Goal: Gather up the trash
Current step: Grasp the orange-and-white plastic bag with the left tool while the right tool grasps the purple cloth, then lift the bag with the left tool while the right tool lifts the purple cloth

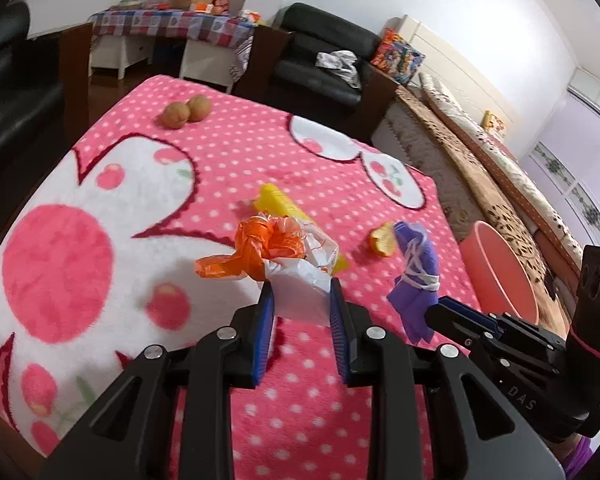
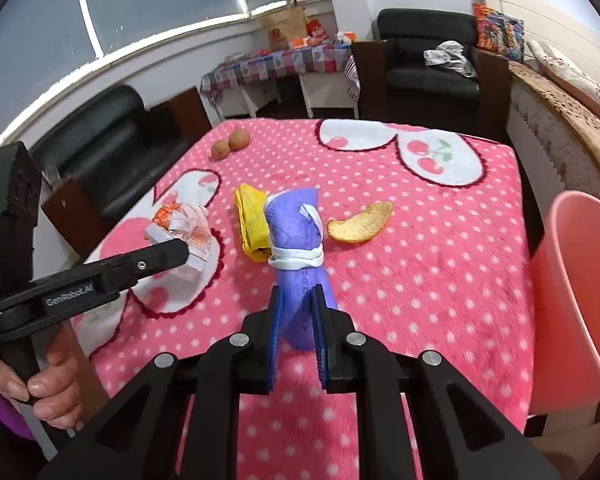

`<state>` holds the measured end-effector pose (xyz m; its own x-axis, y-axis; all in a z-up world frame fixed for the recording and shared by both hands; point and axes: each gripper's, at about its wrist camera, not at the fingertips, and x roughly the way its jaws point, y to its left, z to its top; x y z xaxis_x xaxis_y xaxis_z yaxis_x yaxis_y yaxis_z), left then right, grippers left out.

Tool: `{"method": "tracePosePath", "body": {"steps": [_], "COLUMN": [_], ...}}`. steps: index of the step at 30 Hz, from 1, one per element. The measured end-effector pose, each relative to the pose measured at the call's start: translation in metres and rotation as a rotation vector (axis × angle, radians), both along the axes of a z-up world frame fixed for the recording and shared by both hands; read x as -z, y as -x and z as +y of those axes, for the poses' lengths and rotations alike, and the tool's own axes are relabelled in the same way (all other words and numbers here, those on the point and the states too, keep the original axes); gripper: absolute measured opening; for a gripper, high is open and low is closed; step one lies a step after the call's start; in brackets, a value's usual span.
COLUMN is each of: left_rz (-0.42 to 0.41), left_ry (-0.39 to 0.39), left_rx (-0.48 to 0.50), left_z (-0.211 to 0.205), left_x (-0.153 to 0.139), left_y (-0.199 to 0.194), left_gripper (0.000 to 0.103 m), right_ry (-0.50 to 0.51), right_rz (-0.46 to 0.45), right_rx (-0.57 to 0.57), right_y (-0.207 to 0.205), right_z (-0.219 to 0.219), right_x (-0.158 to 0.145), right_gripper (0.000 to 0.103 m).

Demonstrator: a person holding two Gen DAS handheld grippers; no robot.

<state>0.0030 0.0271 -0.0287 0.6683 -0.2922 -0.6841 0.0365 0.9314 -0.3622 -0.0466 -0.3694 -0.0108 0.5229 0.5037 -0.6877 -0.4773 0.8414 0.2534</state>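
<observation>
My left gripper is shut on a crumpled white and orange plastic wrapper, held just above the pink dotted blanket; the wrapper also shows in the right wrist view. My right gripper is shut on a purple mask rolled up in its white straps, lifted above the blanket; the mask also shows in the left wrist view. A yellow wrapper and an orange peel lie on the blanket beyond the grippers.
A pink bin stands off the table's right edge, also seen in the left wrist view. Two brown round fruits sit at the far left of the table. Black armchairs and a bed surround it.
</observation>
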Motion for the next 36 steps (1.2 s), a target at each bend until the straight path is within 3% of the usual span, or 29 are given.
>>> {"method": "tracePosePath", "body": {"steps": [3,4,12,13,15,16,17,33,34,36], "left_rz": [-0.013,-0.018,-0.044,-0.052,-0.058,-0.062,-0.063,-0.06,-0.059,-0.06], "left_ry": [-0.006,-0.01,-0.029,-0.032,-0.036,-0.038,-0.039,-0.044,-0.044,-0.043], "left_rx": [0.028,0.038,0.096,0.101,0.105,0.106,0.108,0.1,0.101,0.103], "left_z": [-0.009,-0.013,-0.036,-0.038,-0.04,-0.041,-0.041,-0.031,-0.031,-0.032], "left_x": [-0.005,-0.006,-0.015,-0.016,-0.018,-0.018,-0.019,-0.018,-0.018,-0.018], "left_y": [0.002,0.003,0.004,0.005,0.006,0.006,0.007,0.01,0.01,0.01], "left_gripper": [0.026,0.026,0.026,0.026,0.026,0.026,0.026,0.026,0.026,0.026], "right_ry": [-0.026,-0.035,-0.07,-0.074,-0.075,-0.078,-0.089,-0.046,-0.058,-0.074], "right_rz": [-0.014,-0.017,0.03,0.035,0.041,0.045,0.048,0.18,0.19,0.182], "right_rx": [0.024,0.036,0.08,0.082,0.08,0.082,0.082,0.072,0.069,0.058], "right_y": [0.01,0.012,0.019,0.02,0.021,0.02,0.02,-0.014,-0.013,-0.01], "right_z": [-0.012,-0.017,-0.045,-0.046,-0.045,-0.044,-0.042,0.015,0.014,0.013], "right_x": [-0.007,-0.009,-0.007,-0.007,-0.006,-0.006,-0.005,0.032,0.034,0.034], "right_gripper": [0.011,0.001,0.0,0.002,0.018,0.035,0.044,0.047,0.046,0.035]}}
